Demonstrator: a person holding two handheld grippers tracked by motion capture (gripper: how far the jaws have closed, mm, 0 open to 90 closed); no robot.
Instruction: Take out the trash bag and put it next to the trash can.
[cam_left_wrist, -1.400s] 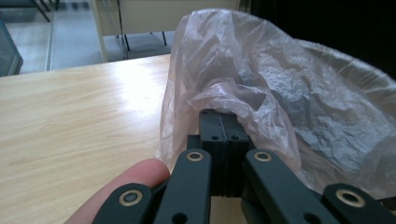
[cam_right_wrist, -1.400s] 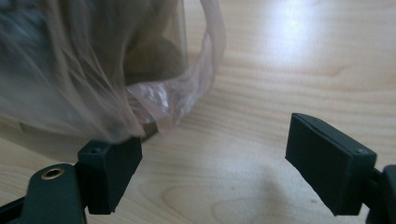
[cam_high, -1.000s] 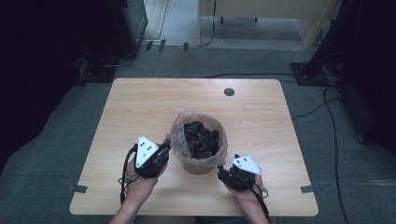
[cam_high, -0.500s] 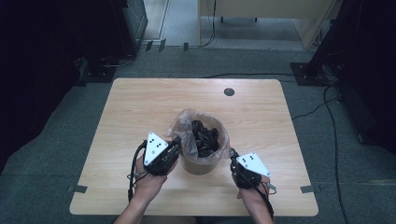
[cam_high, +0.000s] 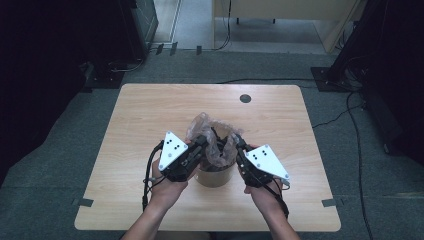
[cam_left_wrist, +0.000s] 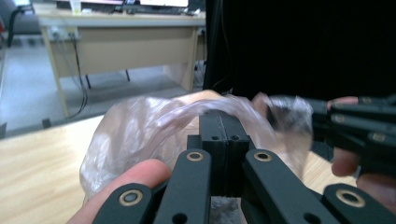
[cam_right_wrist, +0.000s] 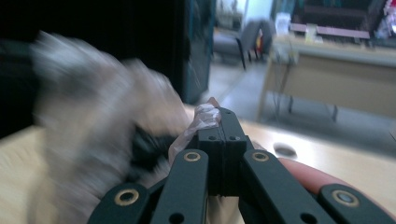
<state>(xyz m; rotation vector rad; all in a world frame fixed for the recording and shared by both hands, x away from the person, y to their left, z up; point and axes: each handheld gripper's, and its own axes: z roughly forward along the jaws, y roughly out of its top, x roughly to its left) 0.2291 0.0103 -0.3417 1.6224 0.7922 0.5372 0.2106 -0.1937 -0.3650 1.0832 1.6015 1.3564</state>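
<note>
Over the bin (cam_high: 215, 176) near the tabletop's (cam_high: 150, 115) front edge, I have the bag (cam_high: 212, 137) lifted; left gripper (cam_high: 200, 145) fingers pinch its left rim, right gripper (cam_high: 236, 143) fingers pinch the right

both grippers closed in, bag liner (cam_high: 212, 137) seemingly lifted

My left gripper (cam_high: 202, 145) and right gripper (cam_high: 237, 146): black jaws, brass-ringed pivots, white three-cornered dotted plates, black trailing cables.
</note>
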